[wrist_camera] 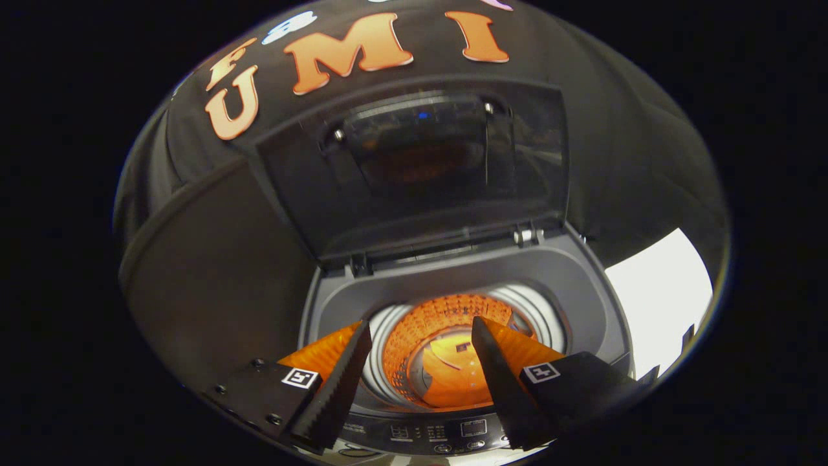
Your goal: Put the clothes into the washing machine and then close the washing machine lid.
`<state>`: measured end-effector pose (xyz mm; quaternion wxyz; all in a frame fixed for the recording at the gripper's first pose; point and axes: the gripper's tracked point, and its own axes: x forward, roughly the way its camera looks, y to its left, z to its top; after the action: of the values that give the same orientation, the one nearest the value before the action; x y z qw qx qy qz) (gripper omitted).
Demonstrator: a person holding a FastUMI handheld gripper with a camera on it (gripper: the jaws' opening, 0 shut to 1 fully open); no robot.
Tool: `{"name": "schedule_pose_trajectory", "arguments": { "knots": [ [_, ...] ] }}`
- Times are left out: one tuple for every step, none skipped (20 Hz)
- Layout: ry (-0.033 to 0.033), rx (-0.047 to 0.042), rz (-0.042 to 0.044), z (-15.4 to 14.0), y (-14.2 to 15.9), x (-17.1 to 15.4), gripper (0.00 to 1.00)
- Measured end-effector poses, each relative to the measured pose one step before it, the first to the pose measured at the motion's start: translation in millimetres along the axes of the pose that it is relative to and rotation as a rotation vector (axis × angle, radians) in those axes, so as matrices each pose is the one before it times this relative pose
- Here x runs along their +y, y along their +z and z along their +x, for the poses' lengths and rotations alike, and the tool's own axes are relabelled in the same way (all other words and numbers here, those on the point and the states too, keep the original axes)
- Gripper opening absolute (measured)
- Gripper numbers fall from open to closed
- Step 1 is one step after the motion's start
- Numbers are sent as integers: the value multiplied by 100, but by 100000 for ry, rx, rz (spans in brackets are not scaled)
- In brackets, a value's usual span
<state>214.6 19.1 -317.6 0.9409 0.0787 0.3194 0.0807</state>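
Claw (420,336) released, gripping nothing — washing machine (582,285) just ahead, lid (414,168) upright, drum (446,362) facing up.

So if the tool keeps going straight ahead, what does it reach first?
Probably the open drum of the washing machine: the tool is open, empty, pointing into it. The raised lid stands beyond; depth is unclear.

Washing machine (582,285), drum (446,349) bare.

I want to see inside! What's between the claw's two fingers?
Nothing is held: the open claw hangs over the washing machine, and the drum shows in the gap, in the gripper view.
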Motion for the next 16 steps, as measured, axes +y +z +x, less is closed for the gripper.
{"name": "schedule_pose_trajectory", "arguments": {
  "knots": [
    [262,-3611,-972,-972,1698,362,99],
    [730,-3915,-1043,-909,1841,342,99],
    [1330,-4196,-921,-739,1992,525,99],
    [1239,-4514,-441,-515,2197,482,99],
    [1052,-4234,-133,-442,2337,494,99],
    [944,-4450,-636,-473,2386,401,99],
    [728,-3751,-1094,-157,2249,346,99],
    [829,-3514,-1328,106,2180,338,99],
    [540,-3526,-987,359,2136,291,98],
    [389,-2696,-553,541,1963,87,99],
    [327,-2330,150,582,1928,133,99],
    [854,-2367,707,567,1884,275,99],
    [1333,-2568,-70,856,1709,297,98],
    [327,-1107,-539,1010,859,-48,98],
    [196,-1062,-989,1001,651,-68,98],
    [-678,14,-1248,1029,327,-377,98]
  ]
}}
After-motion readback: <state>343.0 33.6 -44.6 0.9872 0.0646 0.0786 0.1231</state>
